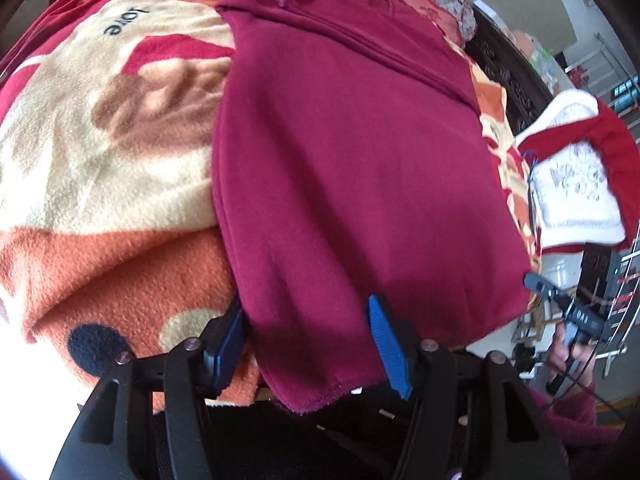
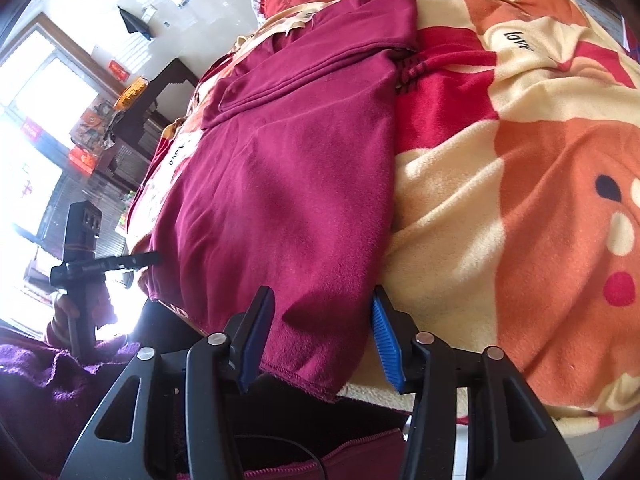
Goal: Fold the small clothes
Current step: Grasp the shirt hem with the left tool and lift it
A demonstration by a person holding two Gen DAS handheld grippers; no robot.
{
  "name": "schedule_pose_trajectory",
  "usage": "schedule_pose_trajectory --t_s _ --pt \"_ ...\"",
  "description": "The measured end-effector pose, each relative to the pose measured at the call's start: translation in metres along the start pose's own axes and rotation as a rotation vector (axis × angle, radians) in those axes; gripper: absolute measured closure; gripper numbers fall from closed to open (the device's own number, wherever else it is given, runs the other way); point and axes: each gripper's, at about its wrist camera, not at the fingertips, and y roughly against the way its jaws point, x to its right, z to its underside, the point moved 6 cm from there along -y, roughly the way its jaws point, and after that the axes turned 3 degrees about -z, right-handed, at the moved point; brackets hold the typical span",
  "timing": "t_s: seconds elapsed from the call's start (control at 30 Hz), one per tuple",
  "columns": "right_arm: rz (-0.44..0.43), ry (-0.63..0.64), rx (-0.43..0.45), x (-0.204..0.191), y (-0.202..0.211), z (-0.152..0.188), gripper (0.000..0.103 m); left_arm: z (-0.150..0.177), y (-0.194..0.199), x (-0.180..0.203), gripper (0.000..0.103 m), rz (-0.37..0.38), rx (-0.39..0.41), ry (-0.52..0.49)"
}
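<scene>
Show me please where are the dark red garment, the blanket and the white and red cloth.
dark red garment (image 1: pixel 352 168), left wrist view, middle of its flat body.
blanket (image 2: pixel 520 184), right wrist view, orange patch beside the garment.
white and red cloth (image 1: pixel 576 188), left wrist view, its white printed panel.

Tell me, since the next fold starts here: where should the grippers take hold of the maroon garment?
At the maroon garment hem's two corners, which overhang the blanket edge, coming from the near side. The open left gripper and right gripper each already straddle one.
</scene>
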Motion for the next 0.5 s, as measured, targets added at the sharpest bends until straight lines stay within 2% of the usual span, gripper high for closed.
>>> schedule_pose_trajectory --t_s 0.07,0.17,0.23,0.27,0.33,0.4,0.47,0.5 --pt "-0.025 0.038 -0.028 -0.007 0.000 0.001 0.099 0.003 0.002 0.004 0.042 -0.001 -0.006 -0.025" --pt "-0.057 0.075 -0.051 -0.013 0.000 0.001 0.099 0.003 0.004 0.002 0.042 0.011 -0.002 -0.020" --pt "-0.040 0.050 -0.057 -0.005 -0.007 -0.001 0.097 0.003 0.000 -0.002 0.042 0.005 -0.013 0.002" --pt "-0.062 0.010 -0.057 0.000 -0.012 -0.002 0.093 0.003 -0.002 -0.003 0.042 0.002 -0.019 0.006" --pt "-0.100 -0.037 -0.046 0.002 -0.017 -0.003 0.093 0.003 0.002 0.000 0.050 -0.024 -0.019 -0.028" --pt "-0.091 -0.012 -0.046 -0.002 -0.018 -0.005 0.098 0.001 0.011 0.002 0.072 -0.043 -0.012 -0.075" --pt "-0.102 0.016 -0.029 -0.010 -0.012 -0.014 0.103 -0.007 0.022 0.004 0.087 -0.015 0.010 -0.081" --pt "-0.129 0.020 -0.001 -0.015 -0.006 -0.023 0.103 -0.013 0.029 0.004 0.087 0.009 0.023 -0.073"
